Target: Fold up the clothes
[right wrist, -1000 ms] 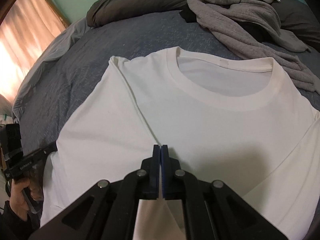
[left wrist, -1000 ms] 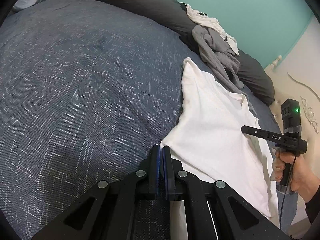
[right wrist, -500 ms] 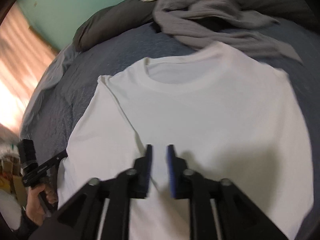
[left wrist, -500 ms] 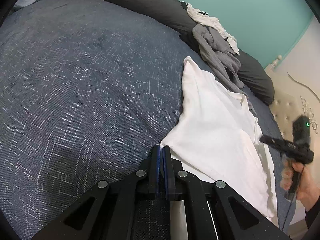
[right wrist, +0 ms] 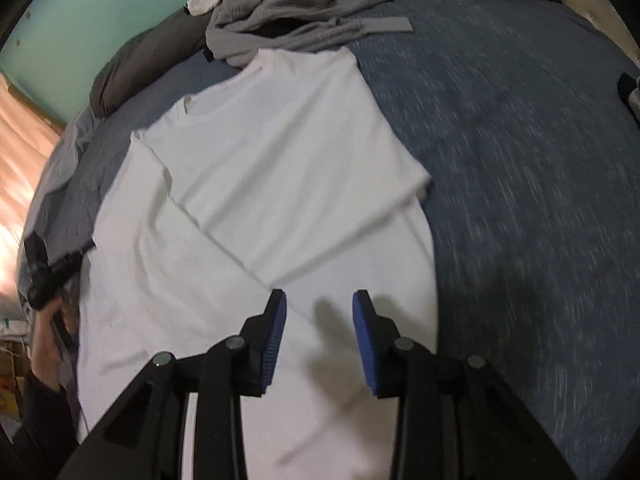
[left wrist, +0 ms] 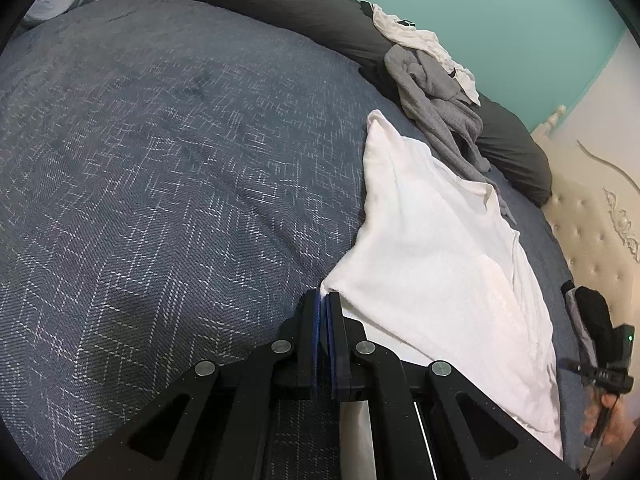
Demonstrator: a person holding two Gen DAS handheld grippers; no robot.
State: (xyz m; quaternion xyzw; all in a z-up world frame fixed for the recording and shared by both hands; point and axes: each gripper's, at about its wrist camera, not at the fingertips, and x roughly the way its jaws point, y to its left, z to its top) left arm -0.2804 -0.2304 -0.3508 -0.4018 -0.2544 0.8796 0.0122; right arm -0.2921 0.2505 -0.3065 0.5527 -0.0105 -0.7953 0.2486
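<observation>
The left gripper (left wrist: 323, 300) is pinching a corner of the white cotton T-shirt (right wrist: 256, 216) between clenched jaws, anchoring it on the dark blue herringbone-weave bed cover (left wrist: 160, 184), while the right gripper (right wrist: 319, 312) is hanging over the lower part of the shirt with its jaws opening and nothing between them, only its own shadow falling on the cloth. The shirt is lying flat across the middle of the bed, one side already folded in along a slanting crease, its collar end pointing towards the head of the bed, where a crumpled grey knitted garment (right wrist: 288, 12) is lying against long dark grey pillows (left wrist: 280, 4). Done well, the next grab probably calls for the right jaws to go low to the shirt's free right edge and take a small bite of the thin, limp fabric without catching the cover underneath; the left hold should be kept taut so the crease is not dragging. The cotton looks soft and smooth, likely to be slipping and wrinkling; the cover is coarser and should be giving some grip
</observation>
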